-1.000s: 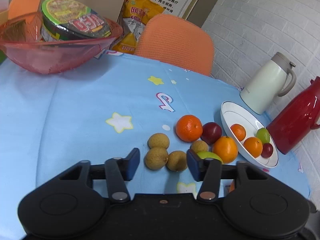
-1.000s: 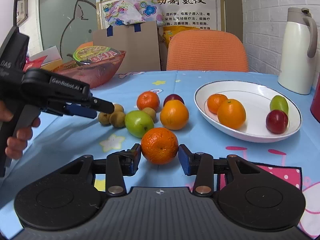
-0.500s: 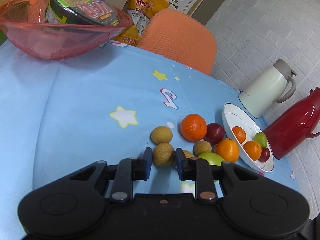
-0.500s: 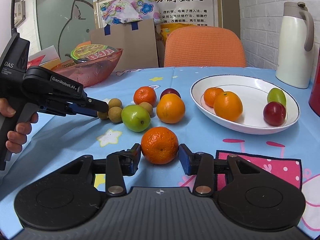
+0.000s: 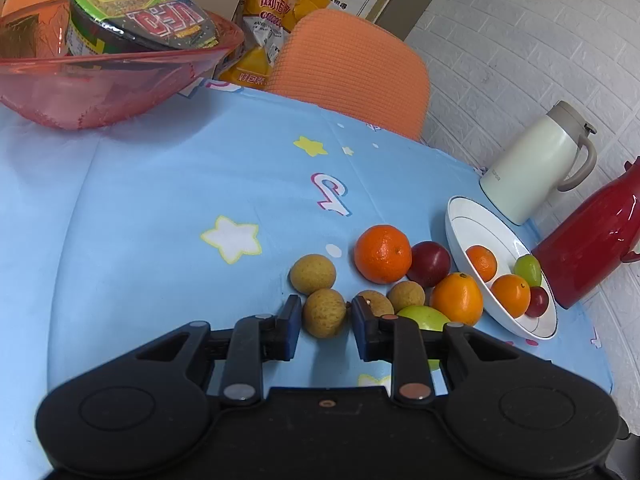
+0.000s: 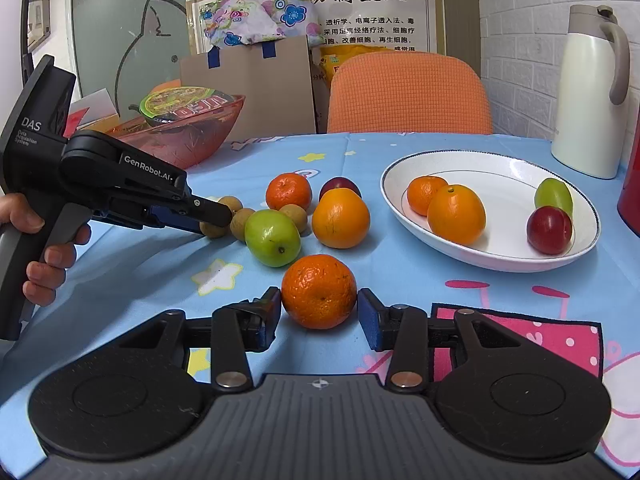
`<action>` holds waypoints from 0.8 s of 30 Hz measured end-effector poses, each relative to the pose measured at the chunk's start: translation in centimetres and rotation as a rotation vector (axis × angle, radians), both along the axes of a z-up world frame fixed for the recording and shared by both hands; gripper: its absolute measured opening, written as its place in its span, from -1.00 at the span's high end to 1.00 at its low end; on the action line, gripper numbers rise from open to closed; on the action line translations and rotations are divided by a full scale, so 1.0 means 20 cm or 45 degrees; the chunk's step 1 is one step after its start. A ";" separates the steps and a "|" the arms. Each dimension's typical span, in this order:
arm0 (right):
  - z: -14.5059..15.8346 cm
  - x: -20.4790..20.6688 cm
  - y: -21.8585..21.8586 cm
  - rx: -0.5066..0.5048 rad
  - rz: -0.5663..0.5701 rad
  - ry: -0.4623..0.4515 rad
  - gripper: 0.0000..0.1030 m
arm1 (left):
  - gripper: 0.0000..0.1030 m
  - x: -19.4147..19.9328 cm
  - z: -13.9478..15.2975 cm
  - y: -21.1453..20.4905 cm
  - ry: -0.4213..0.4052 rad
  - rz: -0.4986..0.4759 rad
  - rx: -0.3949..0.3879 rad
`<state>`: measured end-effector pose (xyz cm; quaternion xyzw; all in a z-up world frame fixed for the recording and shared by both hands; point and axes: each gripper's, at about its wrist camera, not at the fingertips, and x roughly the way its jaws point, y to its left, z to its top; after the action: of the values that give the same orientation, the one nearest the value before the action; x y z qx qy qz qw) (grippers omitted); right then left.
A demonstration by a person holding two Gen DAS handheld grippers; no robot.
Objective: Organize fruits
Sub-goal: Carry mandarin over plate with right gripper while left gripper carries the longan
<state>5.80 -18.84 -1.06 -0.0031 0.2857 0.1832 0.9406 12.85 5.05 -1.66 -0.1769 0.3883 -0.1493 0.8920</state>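
Your left tool (image 5: 324, 320) is opening, its jaws flanking a longan (image 5: 324, 312) on the table with visible gaps; your right tool (image 6: 318, 314) stands apart around a mandarin (image 6: 319, 291), barely touching, if at all. Both fruits look light and round, so they'll likely roll; squeeze across the middle, gently. The blue tablecloth (image 5: 160, 208) looks smooth, the white plate (image 6: 500, 258) near, by a brick wall.

Loose fruit cluster mid-table: four longans (image 5: 324, 312) left, apple (image 6: 272, 238) and oranges (image 6: 340, 218) right of them. Plate (image 6: 500, 168) further right, holding four fruits. Two jugs (image 5: 532, 172) behind plate. Bowl (image 5: 100, 84) far left, holding noodle cup (image 5: 140, 20).
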 end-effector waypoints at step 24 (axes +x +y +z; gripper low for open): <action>0.24 -0.02 -0.28 -0.016 -0.236 -0.267 -0.36 | -0.39 -0.08 0.41 -0.46 -0.267 -0.307 0.016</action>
<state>5.31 -24.35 3.70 -0.0019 0.1861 0.0924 0.9782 11.20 -4.05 6.58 -0.1067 0.3125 -0.2704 0.9044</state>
